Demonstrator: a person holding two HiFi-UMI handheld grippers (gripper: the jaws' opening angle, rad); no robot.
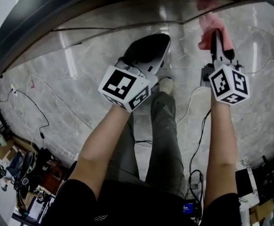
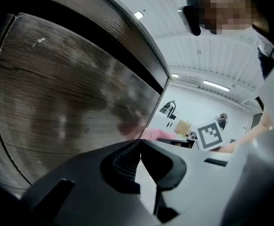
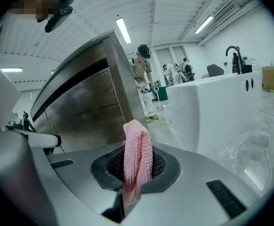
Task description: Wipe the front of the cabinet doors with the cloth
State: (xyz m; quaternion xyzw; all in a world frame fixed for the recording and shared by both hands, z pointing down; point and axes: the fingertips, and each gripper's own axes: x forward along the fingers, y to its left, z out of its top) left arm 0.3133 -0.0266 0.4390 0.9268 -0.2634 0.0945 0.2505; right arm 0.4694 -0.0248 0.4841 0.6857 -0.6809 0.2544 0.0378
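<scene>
Right gripper view: right hand-held gripper (image 3: 136, 171) clamps the pink cloth (image 3: 137, 142); left hand-held gripper (image 2: 140, 153) clenched, empty.

The head view looks steeply down from above the person, over both arms to the floor (image 1: 80, 93); the left gripper view is tilted upward and sits very near the cabinet door (image 2: 66, 88), which fills its left half; the right gripper view, also tilted upward, stands somewhat farther from that same door; all three views share the cloth (image 3: 137, 159).
</scene>
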